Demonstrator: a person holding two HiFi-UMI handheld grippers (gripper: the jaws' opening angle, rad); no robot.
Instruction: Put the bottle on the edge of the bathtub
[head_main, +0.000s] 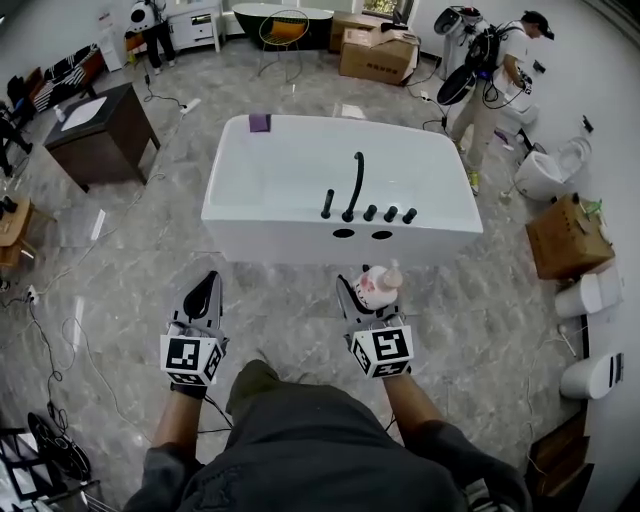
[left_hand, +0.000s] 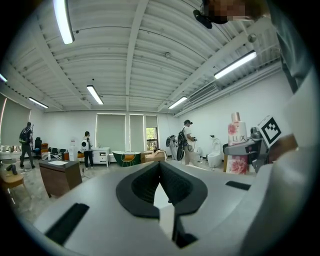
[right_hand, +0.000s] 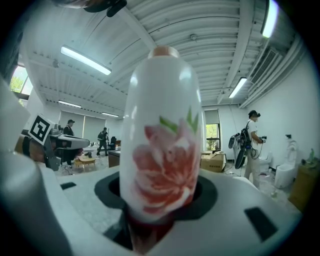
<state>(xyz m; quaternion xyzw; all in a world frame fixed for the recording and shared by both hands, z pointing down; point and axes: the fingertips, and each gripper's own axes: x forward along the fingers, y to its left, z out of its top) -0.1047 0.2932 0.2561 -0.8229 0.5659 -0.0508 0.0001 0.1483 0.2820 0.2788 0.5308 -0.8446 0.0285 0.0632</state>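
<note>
A white bottle (head_main: 377, 285) with a pink flower print and a tan cap stands upright between the jaws of my right gripper (head_main: 366, 292), which is shut on it. It fills the right gripper view (right_hand: 162, 135) and shows at the right of the left gripper view (left_hand: 237, 146). The white bathtub (head_main: 260, 215) lies ahead on the floor, its near edge carrying a black faucet (head_main: 355, 185) and knobs. The bottle hangs short of that edge, over the floor. My left gripper (head_main: 205, 292) is held level beside it, shut and holding nothing, its dark pads (left_hand: 145, 187) meeting at the tip.
A purple item (head_main: 260, 122) sits on the tub's far left corner. A person (head_main: 495, 70) stands at the far right near toilets (head_main: 548, 172) and a cardboard box (head_main: 568, 235). A dark cabinet (head_main: 95, 130) is at the left, more boxes (head_main: 378, 52) behind the tub, and cables (head_main: 60, 340) on the floor.
</note>
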